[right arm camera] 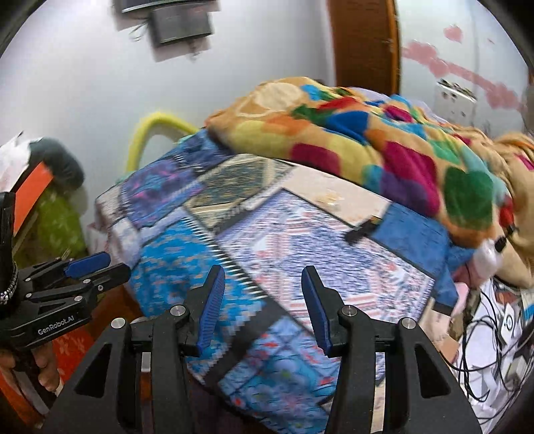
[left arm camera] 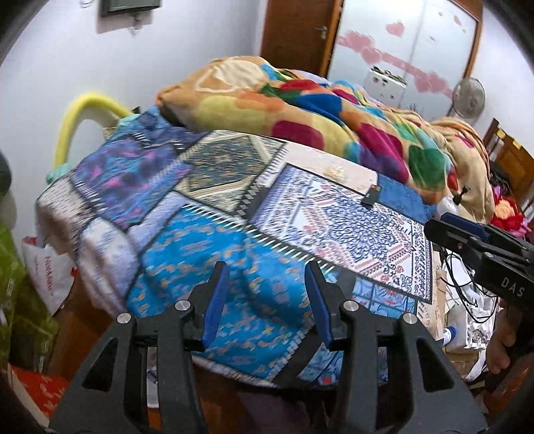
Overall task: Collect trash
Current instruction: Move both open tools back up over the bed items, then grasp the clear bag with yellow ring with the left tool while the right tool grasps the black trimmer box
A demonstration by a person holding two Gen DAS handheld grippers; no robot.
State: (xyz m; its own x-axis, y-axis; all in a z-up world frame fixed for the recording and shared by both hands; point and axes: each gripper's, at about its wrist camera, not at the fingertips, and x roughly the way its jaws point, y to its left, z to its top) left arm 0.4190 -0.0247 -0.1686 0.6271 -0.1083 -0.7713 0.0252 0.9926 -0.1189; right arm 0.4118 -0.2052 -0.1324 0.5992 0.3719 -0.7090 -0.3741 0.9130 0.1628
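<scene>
light: bright, even, soft shadows | blur: motion smear, stronger right wrist | edges: fisheye bending, dark corners

White walls (left arm camera: pixel 60 73) enclose the room. A bed (left arm camera: pixel 213 240) with a patchwork cover carries a multicoloured blanket (left arm camera: pixel 300 110). Behind it: a brown wooden door (left arm camera: pixel 297 30), a pale wardrobe (left arm camera: pixel 410 43), a standing fan (left arm camera: pixel 469 96).

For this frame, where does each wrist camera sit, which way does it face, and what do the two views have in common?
Left wrist: sits behind the open left gripper, facing the patchwork bedspread; the right gripper enters at right.
Right wrist: sits behind the open right gripper, facing the same bed; the left gripper and the person's hand show at left.
Shared: colourful blanket, small dark object, yellow hose.
</scene>
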